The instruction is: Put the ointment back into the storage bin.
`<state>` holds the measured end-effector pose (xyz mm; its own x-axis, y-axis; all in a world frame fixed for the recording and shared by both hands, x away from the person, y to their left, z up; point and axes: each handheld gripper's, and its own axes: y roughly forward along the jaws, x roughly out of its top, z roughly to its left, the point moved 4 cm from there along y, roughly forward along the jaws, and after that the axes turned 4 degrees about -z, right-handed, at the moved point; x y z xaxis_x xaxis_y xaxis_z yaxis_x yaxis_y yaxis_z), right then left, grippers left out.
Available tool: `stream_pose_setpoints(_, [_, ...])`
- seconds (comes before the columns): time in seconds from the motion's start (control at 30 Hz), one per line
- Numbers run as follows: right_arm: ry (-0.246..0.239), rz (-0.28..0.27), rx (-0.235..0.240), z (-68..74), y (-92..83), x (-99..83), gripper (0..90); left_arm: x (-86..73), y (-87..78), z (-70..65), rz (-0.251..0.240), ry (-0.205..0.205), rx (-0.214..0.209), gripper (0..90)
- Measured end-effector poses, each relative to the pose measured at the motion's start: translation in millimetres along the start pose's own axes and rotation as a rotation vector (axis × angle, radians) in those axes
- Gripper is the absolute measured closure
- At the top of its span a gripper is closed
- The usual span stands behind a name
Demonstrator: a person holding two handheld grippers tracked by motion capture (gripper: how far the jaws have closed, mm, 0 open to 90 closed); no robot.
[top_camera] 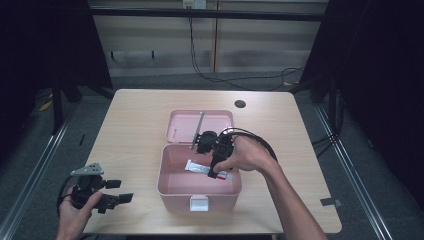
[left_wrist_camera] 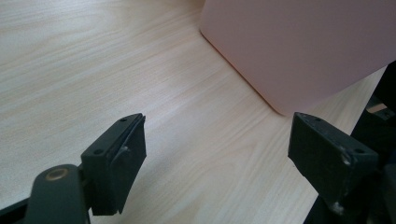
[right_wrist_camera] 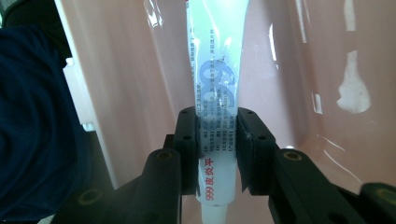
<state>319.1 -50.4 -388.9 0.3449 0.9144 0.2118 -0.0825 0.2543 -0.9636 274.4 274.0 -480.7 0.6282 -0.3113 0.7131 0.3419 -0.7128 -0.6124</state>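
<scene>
An open pink box (top_camera: 165,182) stands mid-table, its lid (top_camera: 220,120) tipped back behind it. My right gripper (top_camera: 216,172) reaches down into the box, shut on a white tube (top_camera: 196,167) with blue and red print. In the right gripper view the jaws (right_wrist_camera: 218,121) pinch the tube (right_wrist_camera: 217,70) near its cap end, and its body runs on over the glossy pink box floor (right_wrist_camera: 289,84). My left gripper (top_camera: 120,191) rests open and holding nothing at the table's front left. In its own view the left gripper (left_wrist_camera: 217,144) faces the box's outer corner (left_wrist_camera: 299,42).
The box's white latch (top_camera: 199,202) faces the front edge. A dark round hole (top_camera: 240,104) sits in the table's far right part. Bare wood (left_wrist_camera: 93,70) lies between the left gripper and the box. Cables trail on the floor beyond the table.
</scene>
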Motion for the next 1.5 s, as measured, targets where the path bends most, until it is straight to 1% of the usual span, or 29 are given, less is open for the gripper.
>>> stream_pose_setpoints(0.03, [-0.001, 0.007, 0.0, 0.2, 1.1, 1.1, 72.1, 0.0, 0.0, -0.1, 0.0, -0.001, -0.001, 19.1])
stream_pose_setpoints(0.1, [-0.003, 0.005, 0.012, 2.1, 4.6, 2.2, 72.1, 0.0, -0.1, -0.2, -0.001, -0.001, -0.001, 19.1])
stream_pose_setpoints(0.13, [-0.014, 0.005, 0.013, 2.2, 6.0, 2.8, 72.1, 0.0, 0.0, -0.2, 0.0, -0.001, -0.002, 19.1])
stream_pose_setpoints(0.17, [-0.012, 0.016, 0.016, 3.1, 6.7, 3.3, 72.1, -0.1, 0.2, -0.1, 0.002, 0.001, -0.002, 19.1])
stream_pose_setpoints(0.23, [-0.029, 0.016, 0.026, 4.6, 10.2, 4.5, 72.1, -0.1, 0.3, 0.0, 0.005, 0.005, -0.003, 19.1])
stream_pose_setpoints(0.3, [-0.029, 0.013, 0.026, 5.7, 13.4, 6.1, 72.1, -0.2, 0.4, -0.5, 0.005, 0.007, -0.004, 19.1])
stream_pose_setpoints(0.33, [-0.038, 0.008, 0.025, 5.6, 15.1, 6.8, 72.1, -0.2, 0.4, -0.5, 0.005, 0.008, -0.002, 19.1])
stream_pose_setpoints(0.37, [-0.035, 0.008, 0.034, 7.0, 16.2, 7.5, 72.1, -0.2, 0.4, -0.5, 0.005, 0.007, -0.003, 19.1])
stream_pose_setpoints(0.4, [-0.05, 0.006, 0.036, 6.4, 17.4, 7.8, 72.1, -0.1, 0.4, 0.0, 0.006, 0.01, -0.002, 19.1])
stream_pose_setpoints(0.47, [-0.045, 0.017, 0.037, 7.4, 19.4, 8.2, 72.1, -0.2, 0.4, 0.0, 0.008, 0.007, -0.003, 19.1])
stream_pose_setpoints(0.53, [-0.056, 0.022, 0.046, 7.0, 24.7, 9.1, 72.1, -0.2, 0.7, -0.1, 0.007, 0.007, -0.002, 19.1])
stream_pose_setpoints(0.57, [-0.05, 0.021, 0.049, 7.6, 27.2, 9.7, 72.1, -0.2, 0.5, 0.0, 0.007, 0.008, 0.001, 19.1])
stream_pose_setpoints(0.6, [-0.054, 0.023, 0.05, 6.8, 29.1, 9.9, 72.1, -0.3, 0.5, 0.0, 0.006, 0.007, 0.0, 19.1])
stream_pose_setpoints(0.63, [-0.046, 0.024, 0.052, 7.3, 31.1, 10.3, 72.0, -0.2, 0.5, 0.1, 0.007, 0.009, -0.002, 19.1])
stream_pose_setpoints(0.73, [-0.059, 0.026, 0.058, 6.8, 35.1, 10.7, 72.1, -0.3, 0.7, 0.1, 0.008, 0.008, 0.001, 19.1])
stream_pose_setpoints(0.8, [-0.071, 0.03, 0.071, 8.1, 40.5, 11.9, 72.0, -0.3, 0.7, 0.1, 0.008, 0.008, 0.002, 19.1])
stream_pose_setpoints(0.87, [-0.068, 0.034, 0.078, 8.6, 43.4, 12.7, 72.0, -0.3, 0.6, 0.2, 0.008, 0.008, 0.003, 19.1])
stream_pose_setpoints(0.93, [-0.077, 0.034, 0.084, 8.1, 46.3, 13.3, 72.1, -0.3, 0.6, 0.1, 0.007, 0.008, 0.002, 19.1])
stream_pose_setpoints(1.07, [-0.084, 0.035, 0.093, 8.0, 51.8, 14.1, 72.1, -0.3, 0.6, 0.2, 0.008, 0.008, 0.003, 19.1])
stream_pose_setpoints(1.23, [-0.081, 0.041, 0.104, 8.7, 55.4, 15.1, 72.0, -0.4, 0.5, 0.3, 0.009, 0.008, 0.003, 19.1])
stream_pose_setpoints(1.33, [-0.1, 0.039, 0.116, 8.8, 57.5, 15.1, 72.0, -0.4, 1.0, 0.1, 0.011, 0.01, 0.005, 19.0])
stream_pose_setpoints(1.4, [-0.095, 0.043, 0.117, 9.0, 58.7, 15.2, 72.0, -0.4, 1.0, 0.0, 0.012, 0.01, 0.005, 19.1])
stream_pose_setpoints(1.43, [-0.097, 0.053, 0.123, 8.9, 62.5, 15.0, 72.1, -0.4, 1.0, 0.0, 0.011, 0.01, 0.005, 19.1])
stream_pose_setpoints(1.5, [-0.096, 0.053, 0.128, 8.8, 65.2, 15.0, 72.0, -0.4, 0.7, 0.1, 0.01, 0.01, 0.007, 19.1])
